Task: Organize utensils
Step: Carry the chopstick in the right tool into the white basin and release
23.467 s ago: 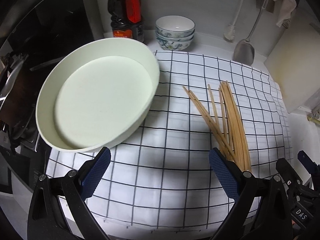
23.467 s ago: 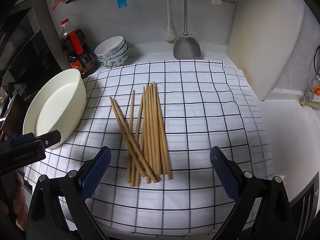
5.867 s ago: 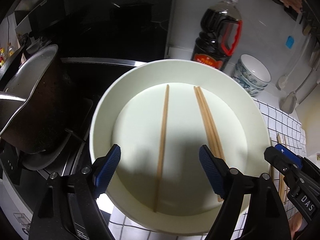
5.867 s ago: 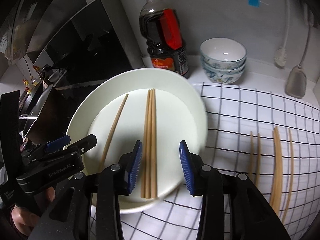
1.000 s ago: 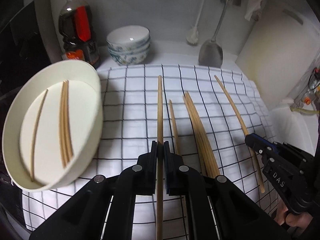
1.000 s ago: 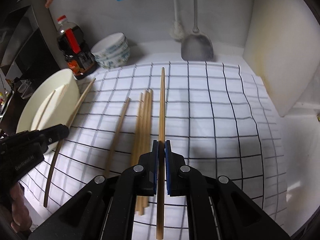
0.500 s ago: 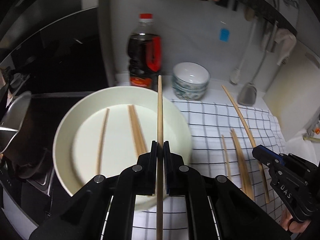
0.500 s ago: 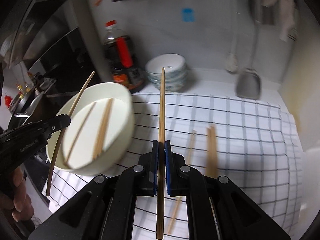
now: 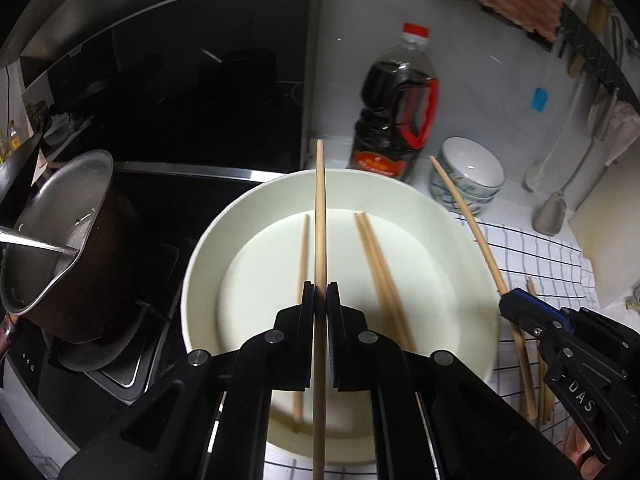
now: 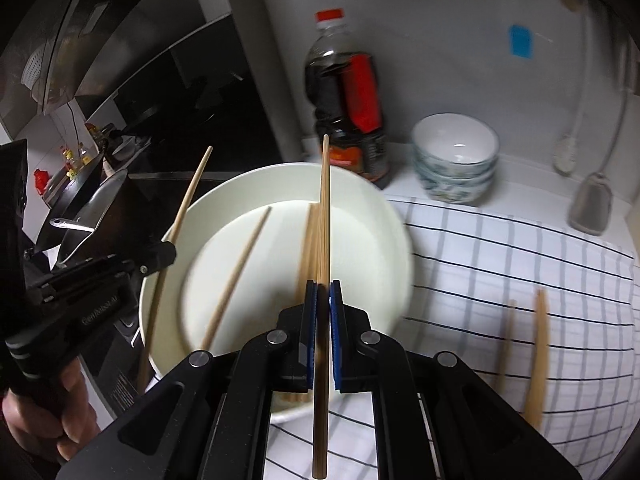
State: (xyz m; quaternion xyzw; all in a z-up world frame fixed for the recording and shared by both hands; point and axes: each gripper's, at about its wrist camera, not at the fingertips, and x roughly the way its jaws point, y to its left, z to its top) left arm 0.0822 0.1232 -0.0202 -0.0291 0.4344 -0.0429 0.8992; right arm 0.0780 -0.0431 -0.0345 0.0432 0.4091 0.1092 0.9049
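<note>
While each claw (image 9: 320, 304) (image 10: 322, 300) pinches a chopstick (image 9: 320, 216) (image 10: 325, 200), "DAS" (image 9: 580, 396) shows, right claw body.

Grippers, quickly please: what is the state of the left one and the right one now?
Left gripper: jaws shut on a chopstick.
Right gripper: jaws shut on another chopstick.

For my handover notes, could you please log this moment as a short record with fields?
left tongs: shut on a chopstick, over the dish
right tongs: shut on a chopstick, over the dish
dish: white, three chopsticks lying inside
cloth: checked, at least two chopsticks left on it
behind the dish: bottle, stacked bowls
</note>
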